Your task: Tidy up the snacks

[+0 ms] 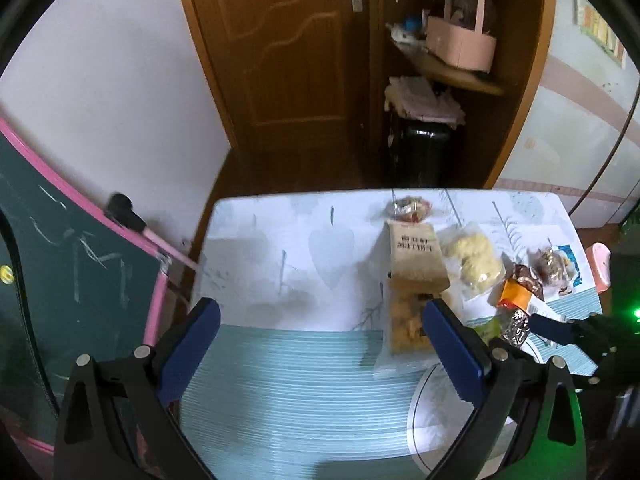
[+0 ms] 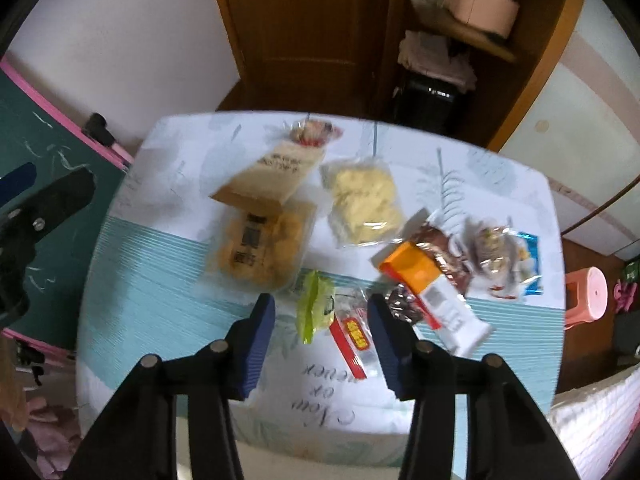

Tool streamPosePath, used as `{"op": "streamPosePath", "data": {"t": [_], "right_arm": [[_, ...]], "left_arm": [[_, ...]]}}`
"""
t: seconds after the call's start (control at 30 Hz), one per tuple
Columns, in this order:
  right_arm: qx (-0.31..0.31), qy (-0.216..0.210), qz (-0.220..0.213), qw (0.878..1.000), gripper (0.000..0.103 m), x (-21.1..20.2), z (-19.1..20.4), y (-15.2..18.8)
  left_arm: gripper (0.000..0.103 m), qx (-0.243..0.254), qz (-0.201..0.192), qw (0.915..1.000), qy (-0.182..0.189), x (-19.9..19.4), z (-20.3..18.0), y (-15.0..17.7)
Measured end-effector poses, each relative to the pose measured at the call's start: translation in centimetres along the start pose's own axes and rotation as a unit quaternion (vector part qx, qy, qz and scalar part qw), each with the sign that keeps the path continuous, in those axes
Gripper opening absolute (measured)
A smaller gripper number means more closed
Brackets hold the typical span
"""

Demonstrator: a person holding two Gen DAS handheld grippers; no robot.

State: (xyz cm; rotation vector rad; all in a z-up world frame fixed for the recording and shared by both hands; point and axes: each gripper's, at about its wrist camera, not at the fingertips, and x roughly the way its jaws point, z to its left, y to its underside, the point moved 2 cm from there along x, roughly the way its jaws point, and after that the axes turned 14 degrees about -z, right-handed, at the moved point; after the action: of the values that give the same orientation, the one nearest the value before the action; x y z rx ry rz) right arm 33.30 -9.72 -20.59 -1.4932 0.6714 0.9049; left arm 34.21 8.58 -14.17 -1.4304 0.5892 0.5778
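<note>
Several snack packs lie on a table with a pale blue cloth (image 2: 140,260). A brown-labelled pack of fried snacks (image 2: 260,216) lies at centre left, and also shows in the left wrist view (image 1: 414,264). A clear bag of yellow pieces (image 2: 364,196), an orange-and-white bar (image 2: 432,288), a green packet (image 2: 316,304) and a red-and-clear packet (image 2: 354,336) lie near it. My right gripper (image 2: 322,316) is open above the green and red packets. My left gripper (image 1: 320,320) is open and empty over the table's left part.
A green chalkboard with a pink frame (image 1: 60,260) stands left of the table. A brown door (image 1: 280,40) and a shelf with a pink box (image 1: 460,44) are behind. A pink stool (image 2: 588,292) stands at the right.
</note>
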Motion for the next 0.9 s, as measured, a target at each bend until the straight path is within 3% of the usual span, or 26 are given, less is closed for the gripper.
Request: {"op": "streamPosePath", "data": {"t": [0.1,0.27,0.47,0.6,0.9], "right_arm": [[0.013,-0.003,0.023,1.000,0.043,2.3,-0.1,0.6],[0.038,-0.021,0.061,0.997,0.016,4.3,-1.1,2.1],[0.100,-0.062,0.061,0.991,0.016,2.8,-4.4,3.7],[0.108,-0.071,0.055,0.990,0.016,1.2,-5.6,4.9],[0.117,-0.098,0.049,0.987,0.016,-0.9,-6.4,6.3]], "left_arm": [[0.101,-0.004,0.015,0.9998,0.011,1.6,-0.8,0.8],[0.101,0.006,0.032,0.9991,0.027,3.3,-3.0,1.7],[0.101,0.018,0.081,0.9950,0.055,6.2,-6.7,3.3],[0.101,0.016,0.118,0.9907,0.067,8.6,-9.1,4.3],[0.101,0.036,0.164,0.9851,0.035,12.1,-11.8,5.9]]}}
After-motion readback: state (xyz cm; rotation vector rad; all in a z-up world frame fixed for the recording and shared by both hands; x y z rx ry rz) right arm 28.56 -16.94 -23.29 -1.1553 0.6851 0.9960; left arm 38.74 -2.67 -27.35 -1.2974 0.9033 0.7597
